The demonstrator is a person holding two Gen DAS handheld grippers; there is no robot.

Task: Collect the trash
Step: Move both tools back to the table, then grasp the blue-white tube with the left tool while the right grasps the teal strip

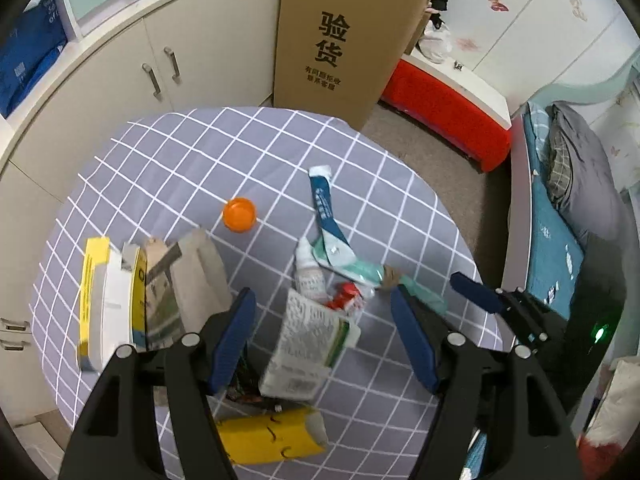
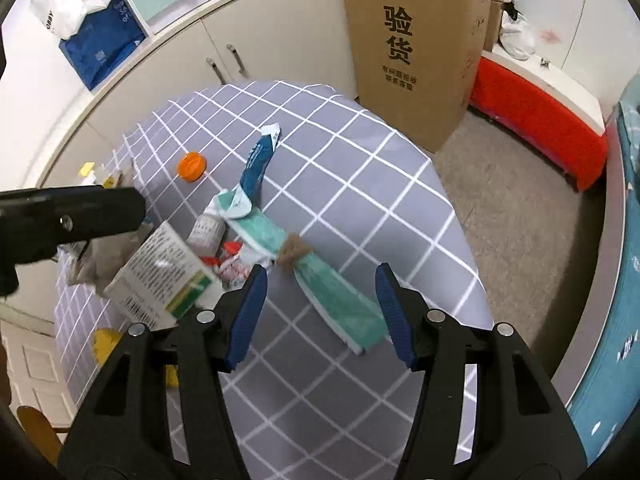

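Trash lies on a round table under a grey checked cloth [image 1: 168,168]. There is an orange cap [image 1: 239,214], a blue and white wrapper [image 1: 325,204], a small white bottle [image 1: 309,278], a red scrap [image 1: 345,295], a white and green carton [image 1: 308,348], a brown paper bag [image 1: 196,276], a yellow and white box [image 1: 106,300] and a yellow box [image 1: 268,436]. My left gripper [image 1: 322,294] hangs open above the carton without touching it. My right gripper [image 2: 322,272] is open over a long teal wrapper [image 2: 340,304], which lies between the fingers, apart from the pads. The right gripper's finger [image 1: 476,292] also shows at the table's right edge.
A tall cardboard box [image 2: 412,48] stands on the floor behind the table. Cream cabinets [image 1: 160,72] curve along the back left. A red bench [image 2: 540,120] and a bed with teal bedding [image 1: 556,248] are to the right, with carpet [image 2: 500,208] between.
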